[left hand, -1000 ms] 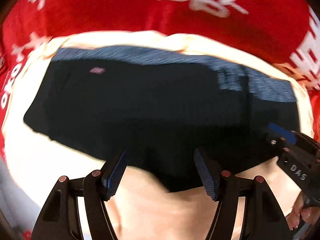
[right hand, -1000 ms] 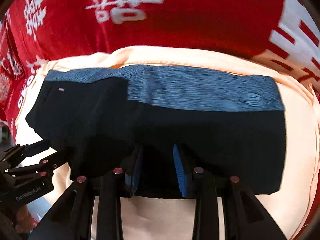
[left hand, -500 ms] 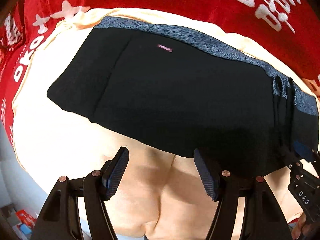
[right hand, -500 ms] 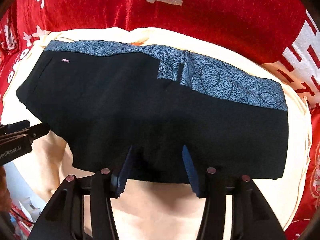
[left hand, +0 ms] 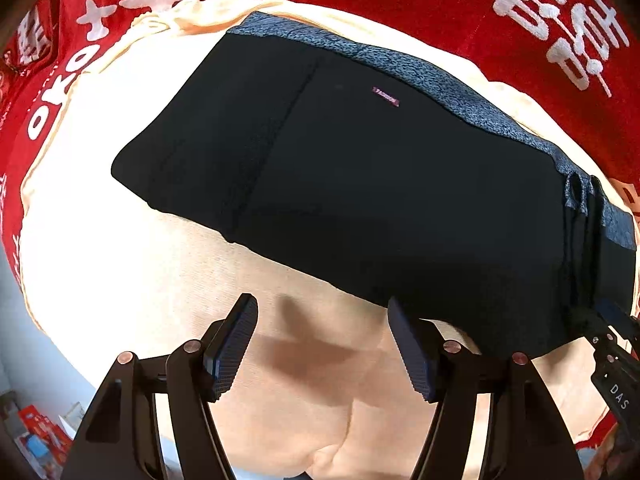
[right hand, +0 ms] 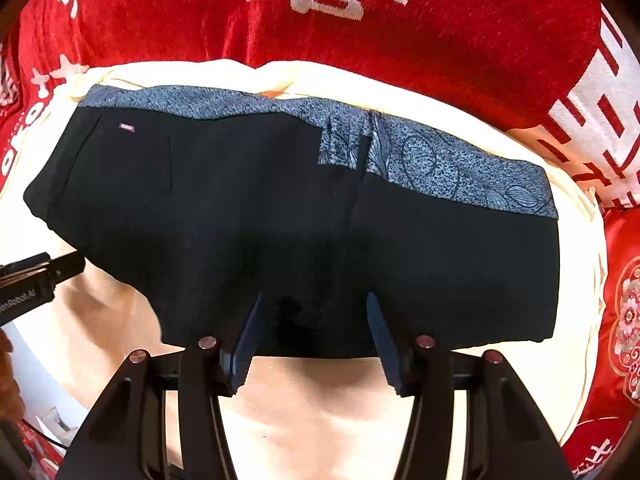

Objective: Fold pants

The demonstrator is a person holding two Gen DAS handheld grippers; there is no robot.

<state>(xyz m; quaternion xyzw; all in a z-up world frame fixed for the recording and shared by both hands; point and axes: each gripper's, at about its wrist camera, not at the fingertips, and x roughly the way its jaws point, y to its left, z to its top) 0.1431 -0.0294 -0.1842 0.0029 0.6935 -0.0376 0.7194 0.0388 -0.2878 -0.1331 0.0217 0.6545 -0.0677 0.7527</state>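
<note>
The black pants (left hand: 360, 184) lie folded into a flat rectangle on a cream cloth (left hand: 120, 248), with a blue patterned waistband (left hand: 460, 92) along the far edge. They also show in the right wrist view (right hand: 280, 216). My left gripper (left hand: 322, 344) is open and empty, just off the pants' near edge over the cream cloth. My right gripper (right hand: 314, 336) is open, its fingertips over the near edge of the pants, holding nothing. The other gripper shows at the left of the right wrist view (right hand: 36, 280).
A red cloth with white characters (right hand: 360, 28) covers the surface beyond and around the cream cloth (right hand: 340, 408). Boxes and clutter (left hand: 36, 440) lie below the table edge at the lower left.
My right gripper opened wider and let go of the pants' near edge. My left gripper drew back from the pants onto the cream cloth. The pants lie flat.
</note>
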